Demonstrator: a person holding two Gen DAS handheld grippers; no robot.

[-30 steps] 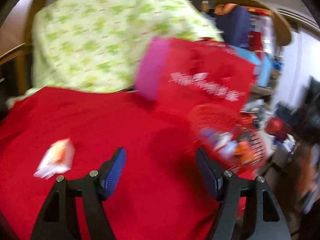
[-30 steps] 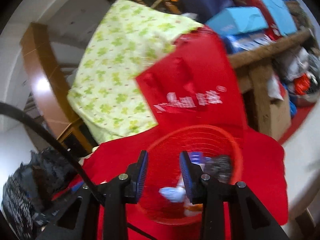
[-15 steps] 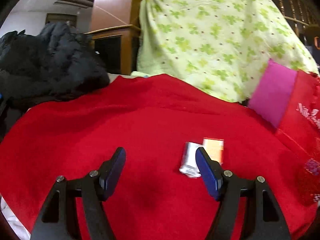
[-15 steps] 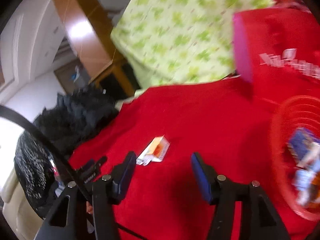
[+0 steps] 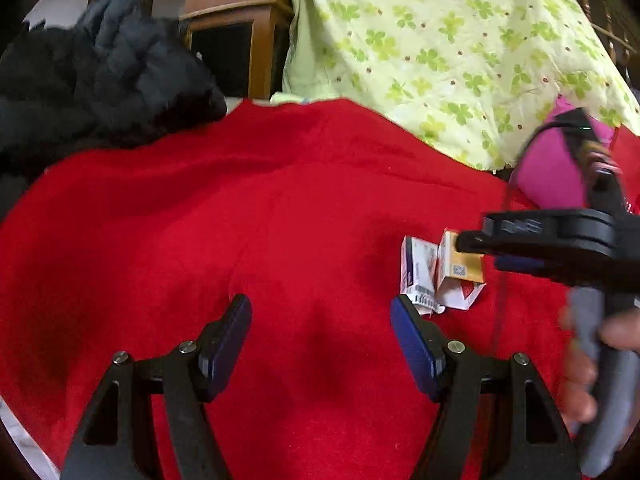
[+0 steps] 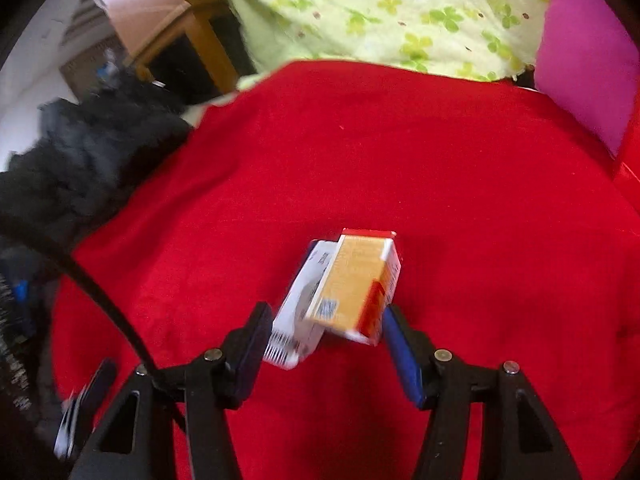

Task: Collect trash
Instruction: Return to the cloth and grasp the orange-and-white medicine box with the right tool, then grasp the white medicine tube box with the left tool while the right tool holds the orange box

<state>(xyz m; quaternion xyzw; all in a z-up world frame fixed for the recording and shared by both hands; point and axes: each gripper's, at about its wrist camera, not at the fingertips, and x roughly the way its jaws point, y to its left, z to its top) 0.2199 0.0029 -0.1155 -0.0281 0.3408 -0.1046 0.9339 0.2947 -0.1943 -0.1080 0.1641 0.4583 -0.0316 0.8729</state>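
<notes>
Trash: an orange box (image 6: 354, 280) leaning on a white box (image 6: 302, 308) lies on the red cloth (image 6: 400, 152), right between the right tongs (image 6: 326, 340), whose jaws have just been opening; they stand apart, pads not yet pressing. A second ago those tongs hung over the red basket, now out of view, so this is a fresh pick. The left tongs (image 5: 320, 336) wait apart and empty just beside the boxes. Beyond lies green-patterned bedding (image 5: 440, 40).

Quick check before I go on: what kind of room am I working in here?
Probably a lived-in home room, not a lab: a red blanket as the work surface, a clover-print sheet draped behind it, a dark padded jacket heaped beside wooden furniture.
</notes>
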